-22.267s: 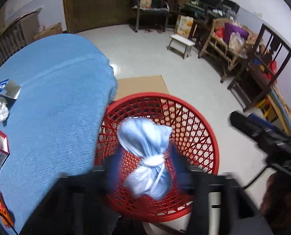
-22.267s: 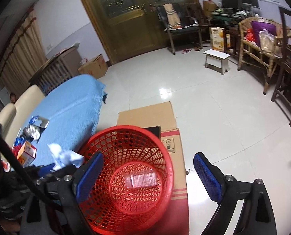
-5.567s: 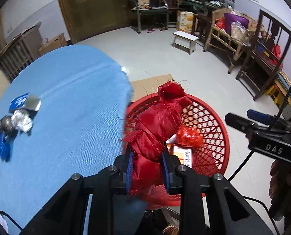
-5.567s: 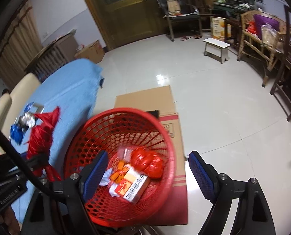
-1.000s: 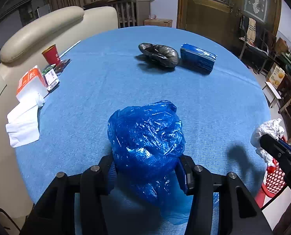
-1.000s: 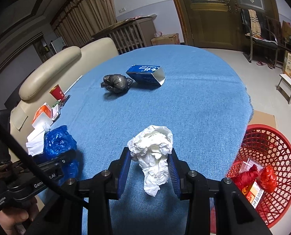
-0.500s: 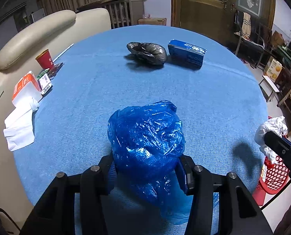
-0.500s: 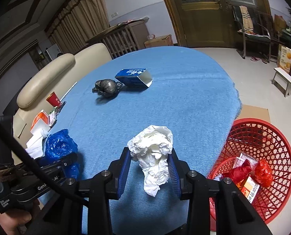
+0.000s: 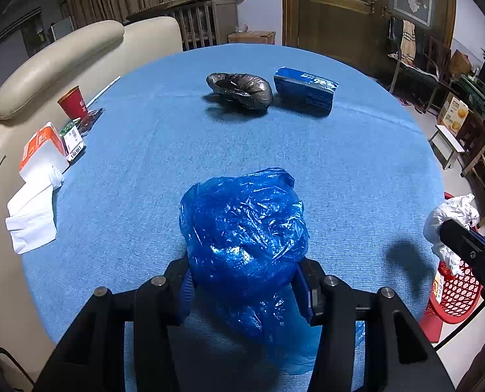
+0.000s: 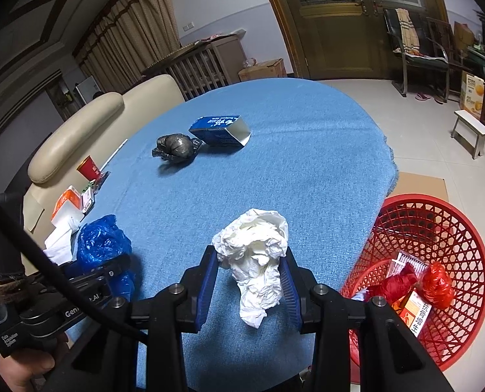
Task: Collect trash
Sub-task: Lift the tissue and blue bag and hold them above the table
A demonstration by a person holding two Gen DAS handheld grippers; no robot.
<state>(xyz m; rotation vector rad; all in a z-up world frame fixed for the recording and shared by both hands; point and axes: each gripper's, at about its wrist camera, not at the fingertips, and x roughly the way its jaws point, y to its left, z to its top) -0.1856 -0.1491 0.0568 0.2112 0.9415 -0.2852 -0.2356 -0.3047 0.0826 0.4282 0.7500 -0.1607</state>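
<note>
My left gripper [image 9: 244, 285] is shut on a crumpled blue plastic bag [image 9: 242, 228], held over the round table's blue cloth [image 9: 356, 163]. In the right wrist view that blue bag [image 10: 100, 240] shows at the left, above the cloth. A crumpled wad of white paper [image 10: 255, 254] sits pinched in my right gripper [image 10: 249, 281], near the table's right edge. The white wad [image 9: 451, 215] also appears at the right edge of the left wrist view. Beside the table on the floor stands a red mesh basket [image 10: 464, 228] holding red bags and a small carton.
A dark grey bag [image 9: 242, 89] and a blue carton [image 9: 303, 89] lie at the table's far side. A red paper cup [image 9: 72, 103], an orange and white box [image 9: 41, 150] and white tissues [image 9: 33, 215] sit at the left edge by a cream sofa [image 9: 56, 62]. Flattened cardboard [image 10: 418, 183] lies under the basket.
Both views have swung slightly towards the basket side: the table items drift left and more of the red basket shows. Both grips are unchanged.
</note>
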